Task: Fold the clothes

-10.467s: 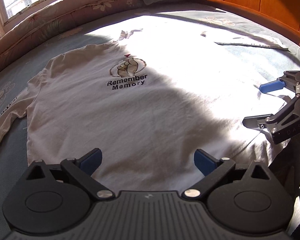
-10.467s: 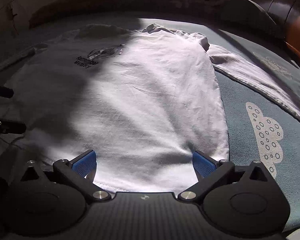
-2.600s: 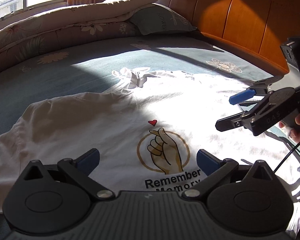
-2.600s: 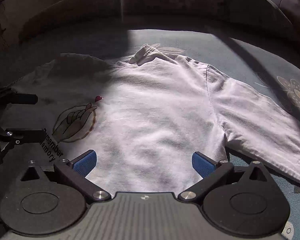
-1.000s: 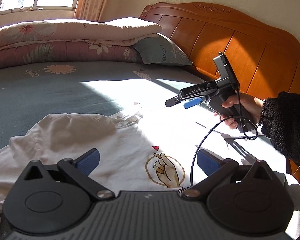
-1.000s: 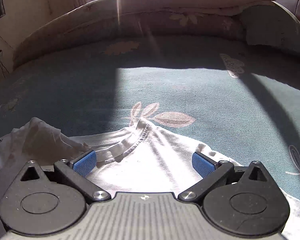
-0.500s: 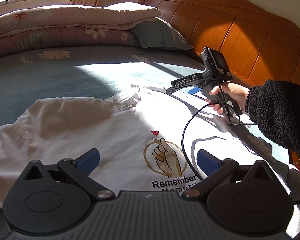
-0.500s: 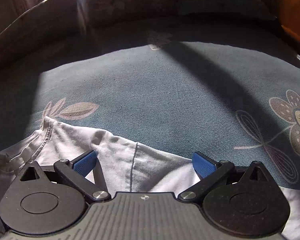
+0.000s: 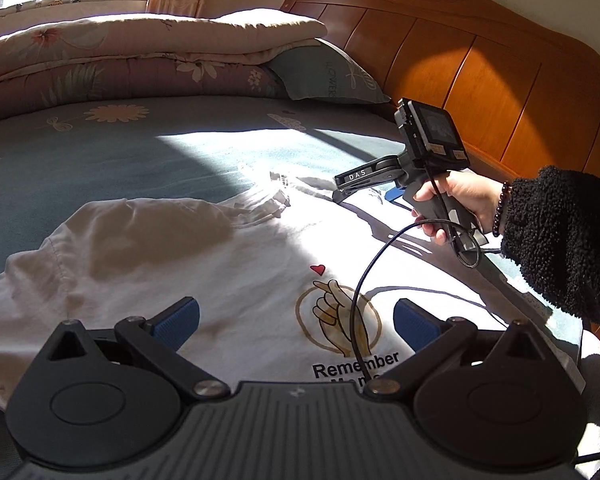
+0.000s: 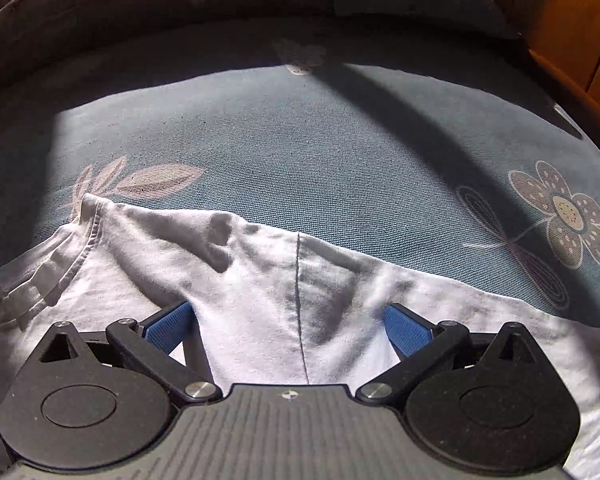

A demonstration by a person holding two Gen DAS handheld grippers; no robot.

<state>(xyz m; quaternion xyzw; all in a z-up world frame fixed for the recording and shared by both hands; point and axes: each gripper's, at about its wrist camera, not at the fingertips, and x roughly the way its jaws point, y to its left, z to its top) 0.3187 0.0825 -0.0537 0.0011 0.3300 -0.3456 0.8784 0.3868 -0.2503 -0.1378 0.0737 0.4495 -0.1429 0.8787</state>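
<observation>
White T-shirt lies flat, print side up, on the blue bedsheet, collar at the far end. Right gripper sits low at the right shoulder seam, jaws wide with cloth between the 2 pads, nothing pinched yet. Left gripper hovers over the chest print, jaws wide, empty. Judged step: the first grasp for a side fold. Next move calls for closing on the shoulder; left likely needs the hem.

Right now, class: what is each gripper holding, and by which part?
Nothing. The right gripper is open astride the white T-shirt's shoulder seam; the left gripper hangs open above it.
</observation>
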